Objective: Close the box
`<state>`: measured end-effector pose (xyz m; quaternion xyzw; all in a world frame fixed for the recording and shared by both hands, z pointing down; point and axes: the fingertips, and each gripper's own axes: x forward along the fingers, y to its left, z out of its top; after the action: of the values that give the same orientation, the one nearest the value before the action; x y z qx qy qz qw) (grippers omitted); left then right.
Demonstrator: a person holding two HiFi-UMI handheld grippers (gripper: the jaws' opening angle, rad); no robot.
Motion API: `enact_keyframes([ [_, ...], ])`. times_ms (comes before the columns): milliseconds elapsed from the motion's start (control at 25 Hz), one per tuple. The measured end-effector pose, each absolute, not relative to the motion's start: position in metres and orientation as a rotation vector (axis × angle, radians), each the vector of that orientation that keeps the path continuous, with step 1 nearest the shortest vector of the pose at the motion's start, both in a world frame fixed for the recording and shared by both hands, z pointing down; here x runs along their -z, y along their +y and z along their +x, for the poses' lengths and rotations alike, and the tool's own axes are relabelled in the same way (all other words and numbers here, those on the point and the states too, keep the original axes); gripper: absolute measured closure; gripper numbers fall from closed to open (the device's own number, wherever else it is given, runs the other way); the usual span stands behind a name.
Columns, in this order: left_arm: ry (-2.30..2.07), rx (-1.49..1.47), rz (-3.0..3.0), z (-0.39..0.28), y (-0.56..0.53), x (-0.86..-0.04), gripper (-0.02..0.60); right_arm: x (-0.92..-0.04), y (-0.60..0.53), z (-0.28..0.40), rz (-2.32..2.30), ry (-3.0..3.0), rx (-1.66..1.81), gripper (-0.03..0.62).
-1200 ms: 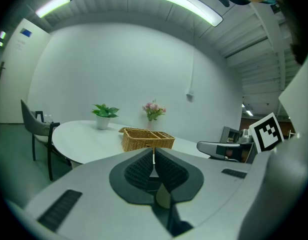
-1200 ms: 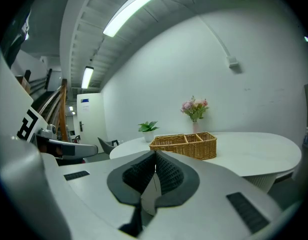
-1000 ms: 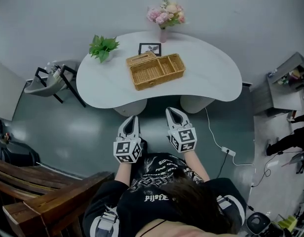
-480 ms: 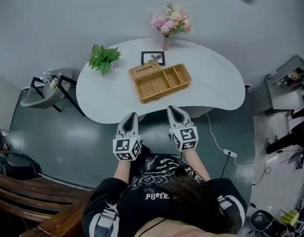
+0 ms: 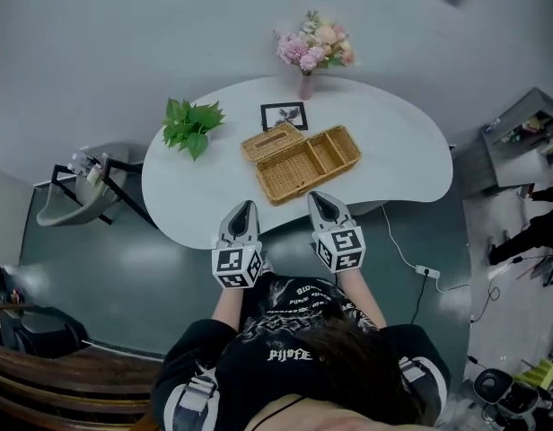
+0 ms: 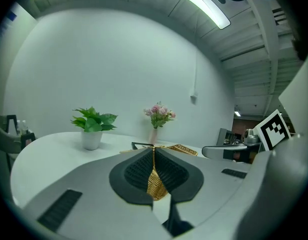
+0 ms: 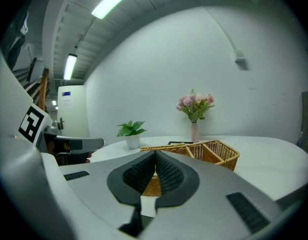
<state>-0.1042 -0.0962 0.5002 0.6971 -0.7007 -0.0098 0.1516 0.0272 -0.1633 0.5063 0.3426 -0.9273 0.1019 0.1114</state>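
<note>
A wicker box (image 5: 305, 162) with several compartments sits mid-table on the white table (image 5: 393, 151). Its woven lid (image 5: 270, 139) lies flipped open at the back left. Both grippers hover side by side at the table's near edge, short of the box and pointing at it. My left gripper (image 5: 243, 208) is shut and holds nothing; in its own view the left gripper (image 6: 154, 148) has the box (image 6: 183, 149) just past its tips. My right gripper (image 5: 319, 197) is shut and empty too. In the right gripper view, the right gripper (image 7: 155, 154) faces the box (image 7: 214, 153).
On the table are a potted green plant (image 5: 191, 124) at the left, a vase of pink flowers (image 5: 314, 50) at the back, and a small picture frame (image 5: 284, 115) behind the box. A grey chair (image 5: 74, 182) stands left of the table. A power strip (image 5: 426, 273) lies on the floor.
The person has walked toward the table. Both grippers have come from over the floor up to the table's near edge, and the box looms larger in both gripper views. The jaws stay shut.
</note>
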Motion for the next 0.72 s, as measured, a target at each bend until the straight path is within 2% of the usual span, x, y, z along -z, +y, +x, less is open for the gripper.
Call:
enact_keyframes([
  [520,-1.987,0.023,2.045,-0.176,-0.137,-0.495,0.552,-0.505,-0.206,-0.028,1.129,-2.632,-0.448,0.569],
  [720,-1.985,0.026,2.018,-0.183,-0.139,-0.500,0.552,-0.509,-0.214,-0.050,1.085,-2.598,-0.456,0.569],
])
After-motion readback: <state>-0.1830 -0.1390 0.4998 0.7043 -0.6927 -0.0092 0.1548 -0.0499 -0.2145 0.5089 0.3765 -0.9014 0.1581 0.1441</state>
